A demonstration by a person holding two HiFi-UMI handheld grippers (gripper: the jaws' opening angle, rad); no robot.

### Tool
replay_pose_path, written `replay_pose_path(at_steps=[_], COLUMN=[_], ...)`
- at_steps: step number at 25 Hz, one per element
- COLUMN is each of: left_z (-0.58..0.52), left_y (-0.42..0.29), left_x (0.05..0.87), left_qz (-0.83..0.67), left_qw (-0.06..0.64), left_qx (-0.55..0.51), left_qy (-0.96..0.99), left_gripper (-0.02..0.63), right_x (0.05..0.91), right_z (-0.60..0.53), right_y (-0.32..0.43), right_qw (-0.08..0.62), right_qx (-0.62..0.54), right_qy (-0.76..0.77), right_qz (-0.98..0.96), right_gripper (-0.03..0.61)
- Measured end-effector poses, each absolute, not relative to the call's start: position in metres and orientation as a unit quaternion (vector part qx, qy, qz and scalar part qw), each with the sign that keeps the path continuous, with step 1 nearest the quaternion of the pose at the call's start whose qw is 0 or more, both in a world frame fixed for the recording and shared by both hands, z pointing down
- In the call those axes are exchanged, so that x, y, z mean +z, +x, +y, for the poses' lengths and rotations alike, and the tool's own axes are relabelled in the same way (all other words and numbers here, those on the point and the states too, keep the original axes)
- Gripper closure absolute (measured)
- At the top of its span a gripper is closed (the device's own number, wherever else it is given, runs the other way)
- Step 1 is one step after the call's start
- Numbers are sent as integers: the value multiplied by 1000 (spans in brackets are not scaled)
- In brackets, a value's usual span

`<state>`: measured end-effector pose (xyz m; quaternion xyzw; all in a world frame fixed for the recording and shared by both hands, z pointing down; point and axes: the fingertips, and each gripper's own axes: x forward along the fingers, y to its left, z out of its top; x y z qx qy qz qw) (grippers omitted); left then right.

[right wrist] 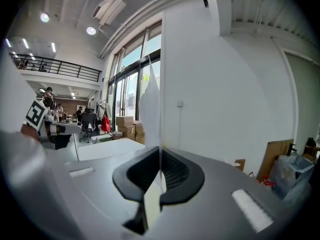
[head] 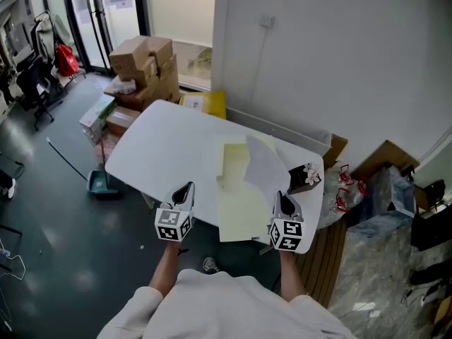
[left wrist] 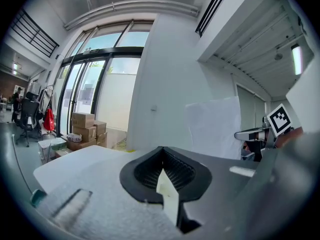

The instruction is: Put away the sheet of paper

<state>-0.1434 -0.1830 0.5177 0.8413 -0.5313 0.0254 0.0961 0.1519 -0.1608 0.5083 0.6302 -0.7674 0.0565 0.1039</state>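
- Room: a white table (head: 162, 147) with rounded corners stands on a dark, glossy floor (head: 56, 246) against a plain white wall (head: 339, 55).
- Beyond the table's far left corner: stacked brown cardboard boxes (head: 145, 66). A teal dustpan (head: 103, 183) lies on the floor off the left edge.
- Left gripper (head: 185, 188): at the near edge, jaws together, nothing between them.
- Pale yellow sheets (head: 239, 196): flat and matte, lying from mid-table to the near edge.
- Sheet of paper (head: 265, 167): thin and white, standing upright over the table's right half.
- Right gripper (head: 284, 198): ribbed jaws clamped on the sheet's lower edge.
- Near the right corner: a small dark box (head: 302, 179).
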Motion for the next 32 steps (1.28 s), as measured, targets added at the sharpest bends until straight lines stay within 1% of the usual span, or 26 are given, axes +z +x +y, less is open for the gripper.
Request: replay_pose_path(at_steps=[12,32], left_z=[-246,-234], left_y=[-147,-131], left_x=[521,554], left_qz=[-507,-508], left_qw=[90,125], left_qx=[30,63], left_qy=[856,850], left_gripper=[609,609], right_x=[506,534], right_z=[-215,-217], right_y=[140,135], right_qw=[96,99], right_qx=[54,100], right_qy=[643,621], right_qz=[-758,-771], right_gripper=[577,577])
